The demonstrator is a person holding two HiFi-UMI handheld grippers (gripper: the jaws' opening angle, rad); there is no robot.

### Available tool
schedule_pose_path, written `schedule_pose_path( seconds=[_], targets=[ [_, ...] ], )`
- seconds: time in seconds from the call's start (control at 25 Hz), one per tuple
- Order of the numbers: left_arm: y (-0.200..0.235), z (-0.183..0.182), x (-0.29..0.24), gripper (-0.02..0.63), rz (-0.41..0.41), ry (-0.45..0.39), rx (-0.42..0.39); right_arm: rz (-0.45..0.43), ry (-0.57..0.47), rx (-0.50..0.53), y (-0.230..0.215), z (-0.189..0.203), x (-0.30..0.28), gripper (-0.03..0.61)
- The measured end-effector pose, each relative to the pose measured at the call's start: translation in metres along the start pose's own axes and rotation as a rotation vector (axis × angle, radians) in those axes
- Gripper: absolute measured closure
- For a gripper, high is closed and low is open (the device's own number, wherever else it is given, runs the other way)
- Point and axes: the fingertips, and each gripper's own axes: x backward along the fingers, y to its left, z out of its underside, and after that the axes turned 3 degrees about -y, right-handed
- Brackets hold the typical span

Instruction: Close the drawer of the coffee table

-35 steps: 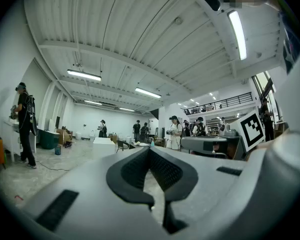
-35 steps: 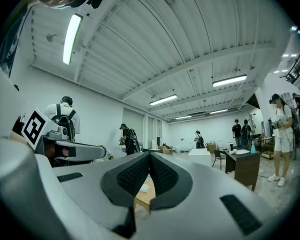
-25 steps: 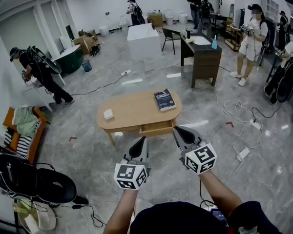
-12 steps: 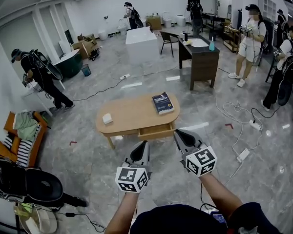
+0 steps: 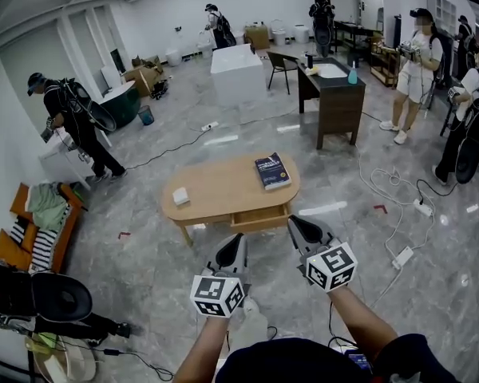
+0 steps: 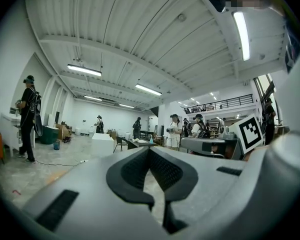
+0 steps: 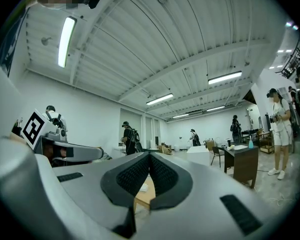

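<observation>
An oval wooden coffee table stands on the grey floor ahead of me. Its drawer sticks out a little from the front side, on the right. A dark book lies at the table's right end and a small white box at its left. My left gripper and right gripper are both shut and empty, held side by side short of the table. The right one's tip is just right of the drawer front. In the right gripper view the table shows below the shut jaws.
White cables and a power strip lie on the floor to the right. A dark desk and a white block stand beyond the table. A black chair and a clothes-laden seat are at left. Several people stand around.
The head view has shifted slightly, so the table sits a little lower and further right. Both grippers stay shut in about the same place. The drawer still sticks out.
</observation>
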Motion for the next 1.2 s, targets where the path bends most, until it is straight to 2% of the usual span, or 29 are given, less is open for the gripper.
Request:
schedule_pose_path(
  seconds=[0.72, 1.2],
  targets=[
    [0.063, 0.01, -0.059, 0.615, -0.009, 0.012, 0.027, 0.009, 0.032, -0.005, -0.034, 0.021, -0.074, 0.568],
    [0.123, -0.007, -0.107, 0.615, 0.017, 0.025, 0.012, 0.049, 0.048, -0.013, -0.058, 0.02, -0.144, 0.568]
  ],
)
